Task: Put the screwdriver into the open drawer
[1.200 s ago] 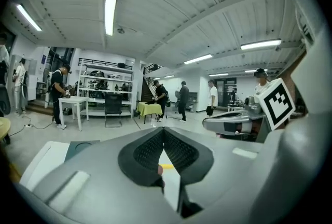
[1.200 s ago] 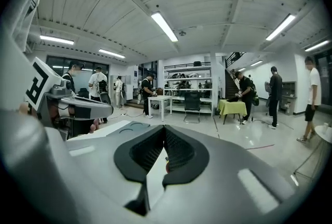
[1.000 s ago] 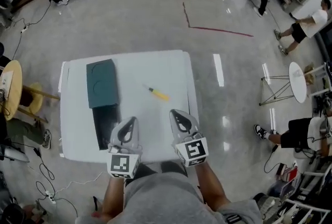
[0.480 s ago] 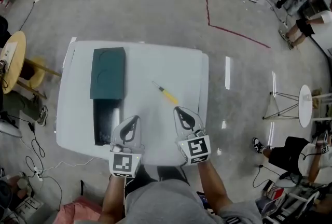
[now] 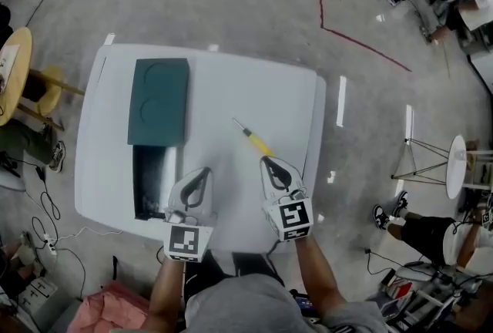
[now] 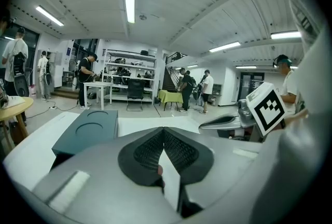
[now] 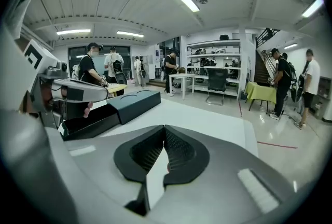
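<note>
The left tool [image 5: 202,170] and right tool [image 5: 267,161] have sunk toward the screwdriver [image 5: 254,137]

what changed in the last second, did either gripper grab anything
The right gripper closed in on the screwdriver, its tip now just short of the yellow handle. The left gripper kept beside the open drawer. Nothing was grabbed: both shut and empty. Screwdriver and drawer lie unmoved.

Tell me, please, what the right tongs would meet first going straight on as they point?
Probably the screwdriver, lying on the table just ahead of the right tongs; their height is unclear.
</note>
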The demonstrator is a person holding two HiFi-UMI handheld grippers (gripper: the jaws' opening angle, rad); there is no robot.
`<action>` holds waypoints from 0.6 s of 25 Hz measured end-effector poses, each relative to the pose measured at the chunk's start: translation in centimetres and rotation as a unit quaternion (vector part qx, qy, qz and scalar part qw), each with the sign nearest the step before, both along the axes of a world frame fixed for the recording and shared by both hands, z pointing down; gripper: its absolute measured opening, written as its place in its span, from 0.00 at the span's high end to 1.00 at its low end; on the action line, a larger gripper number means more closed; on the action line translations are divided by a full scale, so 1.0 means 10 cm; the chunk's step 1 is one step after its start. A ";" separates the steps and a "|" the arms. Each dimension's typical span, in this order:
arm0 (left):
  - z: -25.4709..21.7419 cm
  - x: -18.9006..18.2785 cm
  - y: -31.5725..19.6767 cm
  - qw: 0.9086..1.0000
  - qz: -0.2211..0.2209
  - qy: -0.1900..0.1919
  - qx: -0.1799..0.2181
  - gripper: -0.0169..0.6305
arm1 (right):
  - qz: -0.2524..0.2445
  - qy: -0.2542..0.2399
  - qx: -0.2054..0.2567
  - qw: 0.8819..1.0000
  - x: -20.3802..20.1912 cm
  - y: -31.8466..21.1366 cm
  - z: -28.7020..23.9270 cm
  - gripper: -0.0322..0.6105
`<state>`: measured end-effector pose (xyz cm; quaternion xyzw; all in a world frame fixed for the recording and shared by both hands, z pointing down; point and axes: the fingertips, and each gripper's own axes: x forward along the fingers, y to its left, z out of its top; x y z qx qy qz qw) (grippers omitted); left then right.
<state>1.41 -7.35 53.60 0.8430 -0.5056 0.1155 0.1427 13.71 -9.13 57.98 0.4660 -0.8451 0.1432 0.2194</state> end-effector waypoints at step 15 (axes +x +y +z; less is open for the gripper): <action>0.15 0.01 -0.10 1.000 -0.005 0.007 -0.016 0.95 | -0.065 0.095 -0.069 0.991 -0.11 -0.25 0.50 0.69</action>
